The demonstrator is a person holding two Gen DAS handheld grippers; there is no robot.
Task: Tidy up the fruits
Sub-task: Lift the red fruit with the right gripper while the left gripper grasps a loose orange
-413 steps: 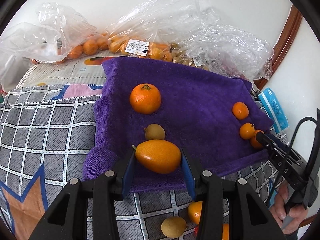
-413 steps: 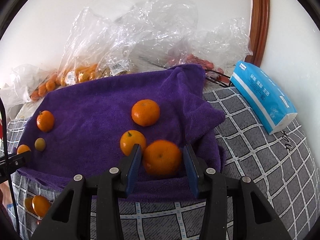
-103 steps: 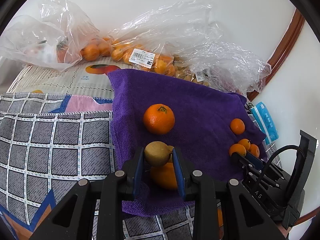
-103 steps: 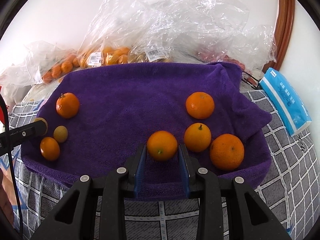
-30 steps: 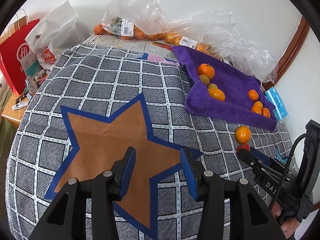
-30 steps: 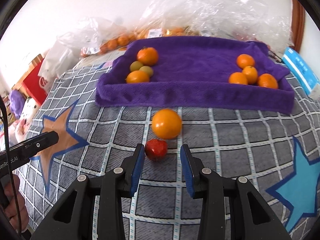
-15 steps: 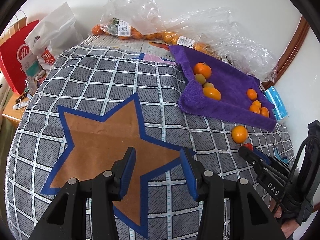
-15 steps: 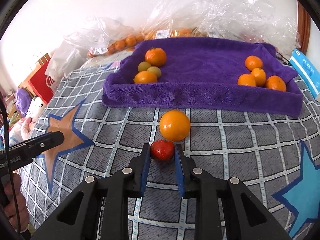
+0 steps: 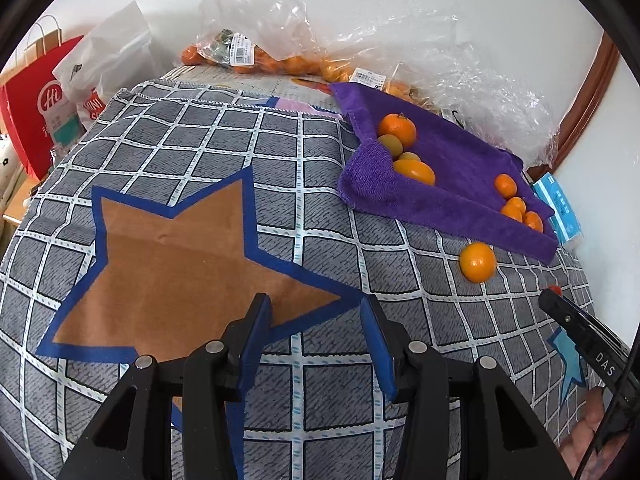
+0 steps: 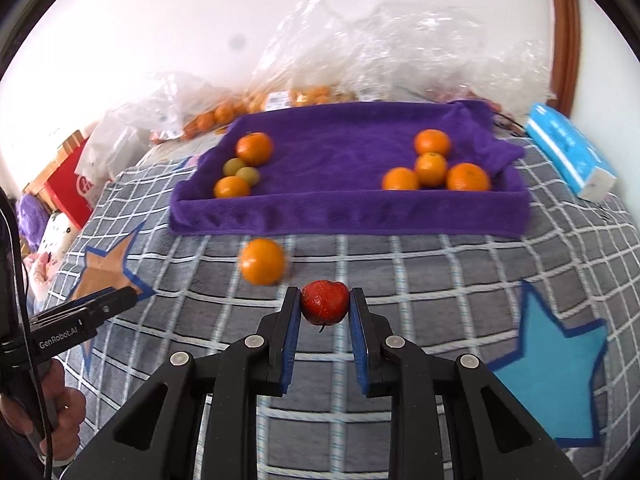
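My right gripper (image 10: 324, 300) is shut on a small red fruit (image 10: 324, 307), held just above the checked blanket. One loose orange (image 10: 262, 261) lies on the blanket to its left, in front of the purple towel tray (image 10: 348, 216). The tray holds a left cluster of an orange, two yellow-green fruits and an oval orange fruit (image 10: 232, 187), and several oranges (image 10: 430, 168) on the right. My left gripper (image 9: 316, 308) hovers over the brown star; its jaws are opening with nothing between them. In the left wrist view the right gripper's tip (image 9: 550, 296) shows past the loose orange (image 9: 477, 262).
Clear plastic bags of fruit (image 9: 256, 52) pile against the wall behind the tray. A blue tissue pack (image 10: 570, 152) lies right of the tray. A red paper bag (image 9: 36, 108) stands off the bed's left edge. A hand (image 10: 60, 412) holds the left gripper.
The right gripper closed on the red fruit, then lifted it and shifted right, away from the loose orange. The left gripper edged forward over the brown star.
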